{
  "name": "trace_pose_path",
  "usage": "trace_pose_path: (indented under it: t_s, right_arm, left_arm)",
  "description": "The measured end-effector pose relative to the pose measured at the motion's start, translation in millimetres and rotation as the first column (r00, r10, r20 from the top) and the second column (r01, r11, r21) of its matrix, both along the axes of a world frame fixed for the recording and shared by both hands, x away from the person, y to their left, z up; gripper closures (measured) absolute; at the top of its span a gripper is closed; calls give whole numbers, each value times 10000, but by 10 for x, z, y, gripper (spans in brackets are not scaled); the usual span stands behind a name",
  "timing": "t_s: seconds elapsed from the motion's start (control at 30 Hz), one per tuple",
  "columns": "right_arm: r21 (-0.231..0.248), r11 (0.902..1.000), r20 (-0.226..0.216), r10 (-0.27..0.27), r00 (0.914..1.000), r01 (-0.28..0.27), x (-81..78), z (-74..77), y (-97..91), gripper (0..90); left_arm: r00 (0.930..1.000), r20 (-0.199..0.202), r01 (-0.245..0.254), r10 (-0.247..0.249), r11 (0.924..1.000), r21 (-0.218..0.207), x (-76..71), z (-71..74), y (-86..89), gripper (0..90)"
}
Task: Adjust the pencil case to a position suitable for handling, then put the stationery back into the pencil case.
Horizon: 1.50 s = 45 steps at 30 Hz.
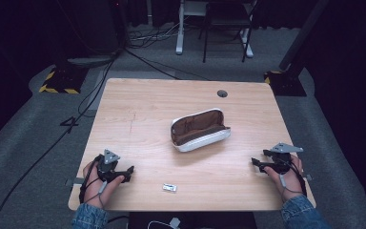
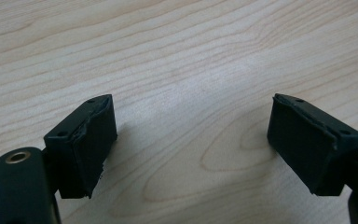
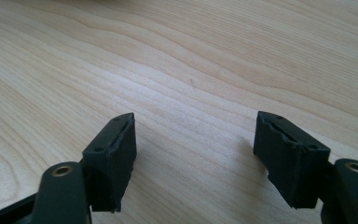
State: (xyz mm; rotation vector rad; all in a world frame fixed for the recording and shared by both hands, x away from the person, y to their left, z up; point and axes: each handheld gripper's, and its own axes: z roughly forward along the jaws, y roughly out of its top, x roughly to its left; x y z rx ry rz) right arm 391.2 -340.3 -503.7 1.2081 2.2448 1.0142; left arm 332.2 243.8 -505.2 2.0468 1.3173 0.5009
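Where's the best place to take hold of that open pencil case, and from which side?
Probably the near white rim of the pencil case, taken from above. The case lies open with its brown lining facing up, so one jaw could go inside and one outside that thin wall. The right gripper, open and holding nothing, looks a little closer than the left gripper.

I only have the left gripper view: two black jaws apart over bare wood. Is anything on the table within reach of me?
Observer: Yes, a small white item lies near the front edge, between the left gripper and the right gripper.
Operator: Anything bigger?
Observer: A white pencil case lies unzipped at mid-table, its brown lining showing.
Operator: What is the right gripper doing?
Observer: Its jaws stand open over bare table, holding nothing.
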Motion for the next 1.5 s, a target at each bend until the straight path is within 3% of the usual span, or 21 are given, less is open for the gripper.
trace_pose_path:
  t_s: [0.63, 0.8, 1.17, 1.4, 1.5]
  right_arm:
    - [-12, 10000, 7, -88, 10000, 88, -17, 1, 11, 310]
    - [256, 9997, 9, 22, 10000, -22, -76, 10, 40, 330]
    - [550, 9975, 272, 421, 9987, -435, -197, 207, 179, 369]
    - [812, 9926, 476, 869, 9951, -906, -309, 353, 297, 377]
    - [1050, 9863, 583, 1218, 9908, -1274, -368, 460, 431, 383]
  left_arm:
    - [9997, -40, 236, -236, 9997, 30, 105, 2, -68, 146]
    - [9997, -24, 241, -241, 9997, 5, 108, 0, -74, 146]
    - [9997, -28, 230, -230, 9997, -20, 109, -1, -75, 145]
    - [9997, -30, 252, -252, 9997, -12, 112, -1, -76, 142]
    - [9997, -34, 259, -259, 9997, -16, 113, -1, -75, 142]
